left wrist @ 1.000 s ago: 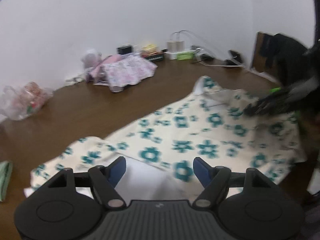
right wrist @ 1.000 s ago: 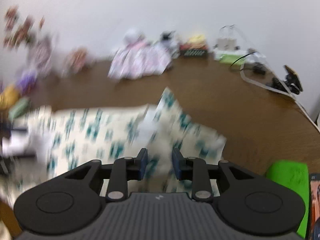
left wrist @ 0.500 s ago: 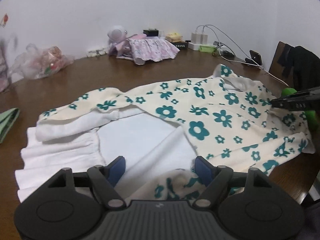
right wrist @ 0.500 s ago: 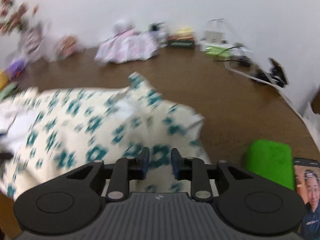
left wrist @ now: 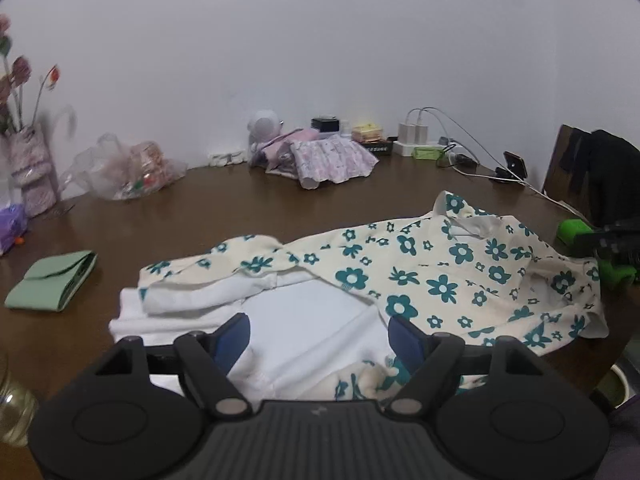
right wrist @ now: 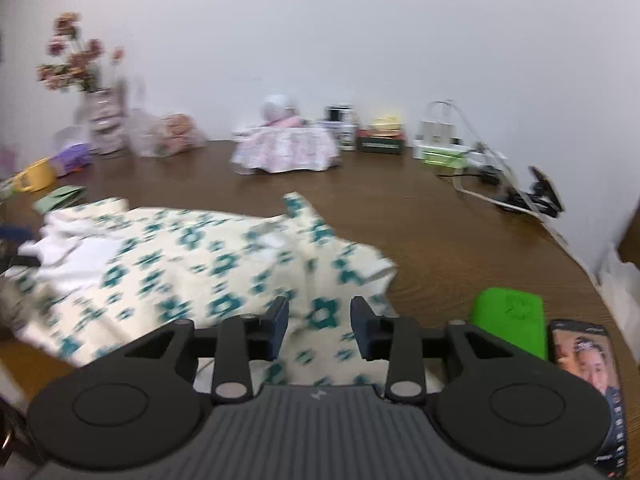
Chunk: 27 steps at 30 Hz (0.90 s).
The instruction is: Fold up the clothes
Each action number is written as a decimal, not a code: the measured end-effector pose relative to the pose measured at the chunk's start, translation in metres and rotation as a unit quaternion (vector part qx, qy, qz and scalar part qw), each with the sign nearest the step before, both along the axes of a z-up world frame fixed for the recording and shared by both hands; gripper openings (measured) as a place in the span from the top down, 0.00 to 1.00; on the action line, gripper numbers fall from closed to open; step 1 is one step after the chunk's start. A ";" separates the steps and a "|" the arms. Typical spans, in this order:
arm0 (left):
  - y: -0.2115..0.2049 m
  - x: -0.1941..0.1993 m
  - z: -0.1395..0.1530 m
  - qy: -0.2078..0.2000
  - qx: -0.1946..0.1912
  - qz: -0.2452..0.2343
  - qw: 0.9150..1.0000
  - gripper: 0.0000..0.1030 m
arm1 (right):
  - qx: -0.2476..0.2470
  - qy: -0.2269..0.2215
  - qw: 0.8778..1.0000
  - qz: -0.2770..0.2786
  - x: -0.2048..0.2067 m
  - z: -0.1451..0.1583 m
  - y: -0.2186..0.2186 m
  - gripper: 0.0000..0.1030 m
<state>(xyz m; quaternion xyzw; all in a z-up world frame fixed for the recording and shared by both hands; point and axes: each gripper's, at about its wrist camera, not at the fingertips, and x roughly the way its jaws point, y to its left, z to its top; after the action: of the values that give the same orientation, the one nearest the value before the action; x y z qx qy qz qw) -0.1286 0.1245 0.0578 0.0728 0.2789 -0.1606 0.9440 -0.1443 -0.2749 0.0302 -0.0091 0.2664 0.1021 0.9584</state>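
1. A cream dress (left wrist: 440,276) with teal flowers lies spread and rumpled across the brown worktop (left wrist: 192,216); its white lining is turned up at 7 o'clock.
2. The left hand-held gripper (left wrist: 319,330) hangs over that lining, fingers wide apart, holding nothing.
3. The right hand-held gripper (right wrist: 319,320) is parted over the hem at 5 o'clock; no cloth is pinched.
4. Risk: the hem overhangs the worktop edge, so a one-sided pull could drag the dress off; a green roll (right wrist: 508,320) and a phone (right wrist: 588,372) lie close enough to snag.

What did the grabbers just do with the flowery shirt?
The right gripper let go: its jaws, nearly shut a second ago, now stand open over the flowery shirt, which lies spread out. The left gripper stayed open. The table clutter is unchanged.
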 end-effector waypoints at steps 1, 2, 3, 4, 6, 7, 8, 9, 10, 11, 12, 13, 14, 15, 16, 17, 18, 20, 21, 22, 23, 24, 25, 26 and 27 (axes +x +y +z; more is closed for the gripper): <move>-0.002 -0.004 0.000 -0.002 0.007 0.008 1.000 0.27 | 0.001 -0.002 1.000 0.015 -0.005 -0.001 0.005 0.57; -0.004 -0.008 0.000 -0.004 0.013 0.016 1.000 0.27 | 0.001 -0.002 1.000 0.020 -0.008 -0.001 0.006 0.54; -0.005 -0.012 -0.001 -0.005 0.014 0.019 1.000 0.26 | 0.002 -0.002 1.000 0.024 -0.010 -0.002 0.007 0.51; -0.006 -0.014 -0.004 -0.006 0.012 0.019 1.000 0.26 | 0.003 -0.002 1.000 0.028 -0.013 -0.002 0.009 0.49; -0.013 -0.018 -0.010 0.000 0.018 0.015 1.000 0.26 | 0.004 -0.002 0.999 0.036 -0.017 -0.002 0.011 0.47; -0.017 -0.019 -0.013 0.002 0.027 0.011 1.000 0.26 | 0.005 -0.002 0.999 0.040 -0.019 -0.002 0.012 0.45; -0.021 -0.021 -0.014 0.000 0.034 0.004 0.999 0.26 | 0.005 -0.002 0.999 0.044 -0.022 -0.002 0.014 0.45; -0.026 -0.023 -0.015 -0.002 0.042 -0.004 0.999 0.26 | 0.006 -0.002 0.999 0.049 -0.024 -0.002 0.015 0.44; -0.031 -0.025 -0.015 -0.004 0.049 -0.012 0.999 0.26 | 0.007 -0.002 0.999 0.053 -0.026 -0.003 0.016 0.43; -0.034 -0.027 -0.015 -0.008 0.052 -0.019 0.998 0.26 | 0.008 -0.002 0.998 0.057 -0.028 -0.003 0.017 0.42; -0.037 -0.028 -0.015 -0.013 0.054 -0.027 0.998 0.26 | 0.008 -0.002 0.998 0.061 -0.031 -0.003 0.018 0.40; -0.038 -0.029 -0.015 -0.018 0.057 -0.026 0.998 0.25 | 0.009 -0.002 0.998 0.065 -0.033 -0.003 0.020 0.39; -0.039 -0.031 -0.015 -0.020 0.055 -0.023 0.998 0.25 | 0.010 -0.002 0.998 0.069 -0.035 -0.003 0.021 0.37; -0.038 -0.032 -0.015 -0.021 0.052 -0.020 0.998 0.24 | 0.010 -0.001 0.997 0.073 -0.037 -0.003 0.022 0.37; -0.038 -0.033 -0.015 -0.023 0.049 -0.017 0.998 0.24 | 0.011 -0.001 0.997 0.077 -0.040 -0.003 0.023 0.37; -0.036 -0.035 -0.016 -0.022 0.048 -0.013 0.999 0.24 | 0.011 -0.002 0.997 0.077 -0.040 -0.003 0.022 0.37; -0.034 -0.037 -0.017 -0.022 0.047 -0.008 0.999 0.24 | 0.012 -0.002 0.997 0.077 -0.040 -0.003 0.021 0.37; -0.029 -0.041 -0.021 -0.019 0.045 0.000 0.999 0.24 | 0.014 -0.003 0.997 0.079 -0.041 -0.002 0.018 0.37; -0.026 -0.043 -0.023 -0.016 0.043 0.005 0.999 0.24 | 0.015 -0.005 0.997 0.080 -0.041 -0.001 0.018 0.37; -0.022 -0.045 -0.026 -0.013 0.041 0.011 0.999 0.24 | 0.014 -0.007 0.997 0.080 -0.042 0.000 0.018 0.37; -0.018 -0.047 -0.028 -0.010 0.041 0.018 0.999 0.24 | 0.013 -0.008 0.996 0.084 -0.043 0.000 0.018 0.37; -0.015 -0.049 -0.031 -0.008 0.040 0.026 0.999 0.24 | 0.012 -0.008 0.996 0.089 -0.043 0.000 0.019 0.37; -0.011 -0.052 -0.034 -0.005 0.036 0.030 0.999 0.24 | 0.011 -0.009 0.996 0.093 -0.044 0.000 0.020 0.37; -0.007 -0.055 -0.036 -0.003 0.030 0.034 0.999 0.24 | 0.010 -0.009 0.995 0.098 -0.045 0.000 0.021 0.37; -0.004 -0.057 -0.039 0.000 0.025 0.036 0.999 0.24 | 0.009 -0.006 0.995 0.102 -0.045 0.000 0.022 0.37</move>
<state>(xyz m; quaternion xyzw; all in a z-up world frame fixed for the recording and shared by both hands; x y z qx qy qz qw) -0.1852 0.1210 0.0183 0.0865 0.2854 -0.1199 0.9469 -0.1889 -0.2528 0.0300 -0.0283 0.2571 0.2018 0.9447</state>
